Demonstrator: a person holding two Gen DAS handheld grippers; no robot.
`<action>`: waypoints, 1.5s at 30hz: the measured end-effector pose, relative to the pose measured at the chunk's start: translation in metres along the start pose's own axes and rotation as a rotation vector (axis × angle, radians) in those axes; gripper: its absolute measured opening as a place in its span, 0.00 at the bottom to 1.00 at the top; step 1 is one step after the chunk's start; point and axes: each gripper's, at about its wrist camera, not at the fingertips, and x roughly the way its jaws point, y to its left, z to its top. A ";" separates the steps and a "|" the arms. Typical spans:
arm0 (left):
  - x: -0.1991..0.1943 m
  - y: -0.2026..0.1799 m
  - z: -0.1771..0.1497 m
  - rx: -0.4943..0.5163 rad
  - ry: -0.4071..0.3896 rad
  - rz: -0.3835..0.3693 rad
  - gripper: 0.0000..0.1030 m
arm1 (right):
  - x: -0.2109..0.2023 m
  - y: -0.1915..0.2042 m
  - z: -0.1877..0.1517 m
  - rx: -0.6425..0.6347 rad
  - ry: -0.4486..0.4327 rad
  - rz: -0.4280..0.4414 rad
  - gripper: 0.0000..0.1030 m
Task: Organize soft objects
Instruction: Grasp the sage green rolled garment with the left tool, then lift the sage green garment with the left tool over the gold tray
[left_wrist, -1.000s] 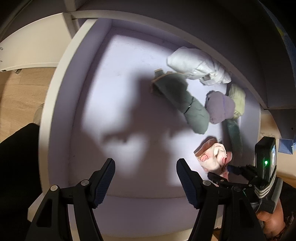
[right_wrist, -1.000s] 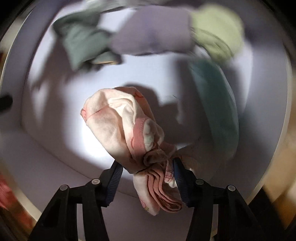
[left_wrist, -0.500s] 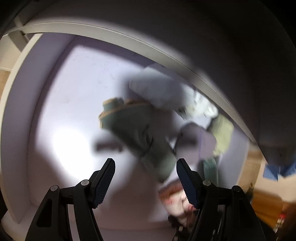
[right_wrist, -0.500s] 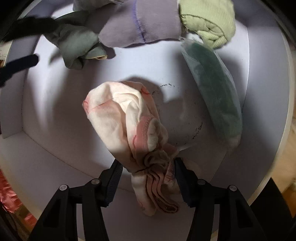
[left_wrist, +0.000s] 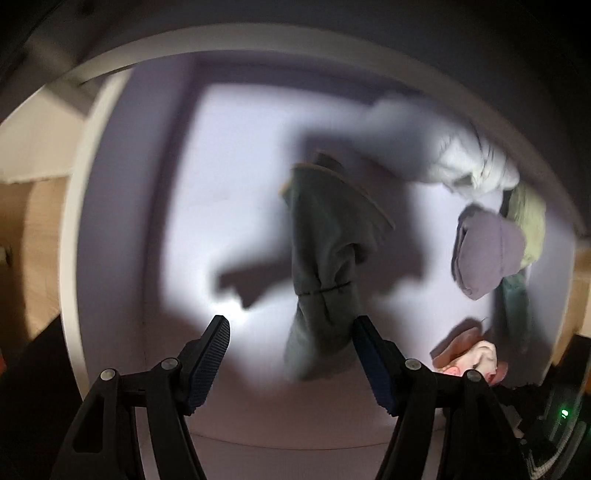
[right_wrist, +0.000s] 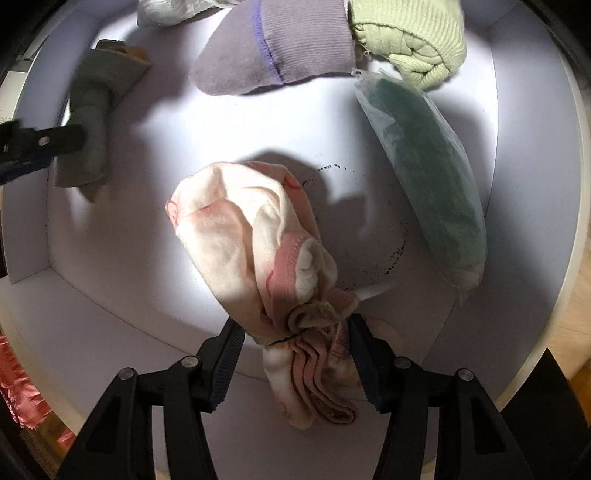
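Soft items lie in a white drawer. My right gripper straddles a pink-and-cream sock bundle; the jaws stand at its sides, and a firm hold cannot be told. My left gripper is open, its right finger beside the lower end of a grey-green sock bundle, seen too in the right wrist view. A purple sock, a light green knit, a teal item in a clear bag and a white bundle lie at the back.
The drawer's white front rim curves on the left, with wooden floor beyond. A dark cabinet edge overhangs the drawer's back. A pink crinkled thing shows outside the drawer at the lower left.
My left gripper has moved into the drawer toward the grey-green bundle, which now reaches between its fingers. My right gripper and the pink bundle have stayed almost still.
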 end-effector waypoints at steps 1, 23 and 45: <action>-0.002 0.005 -0.002 -0.027 -0.017 -0.049 0.68 | 0.000 0.000 0.000 0.000 -0.001 -0.001 0.58; 0.022 -0.018 0.010 0.092 -0.071 -0.036 0.46 | 0.011 -0.002 -0.007 0.025 -0.018 0.022 0.56; -0.003 -0.019 -0.034 0.126 -0.101 -0.055 0.31 | 0.011 0.007 -0.004 -0.004 -0.013 0.001 0.56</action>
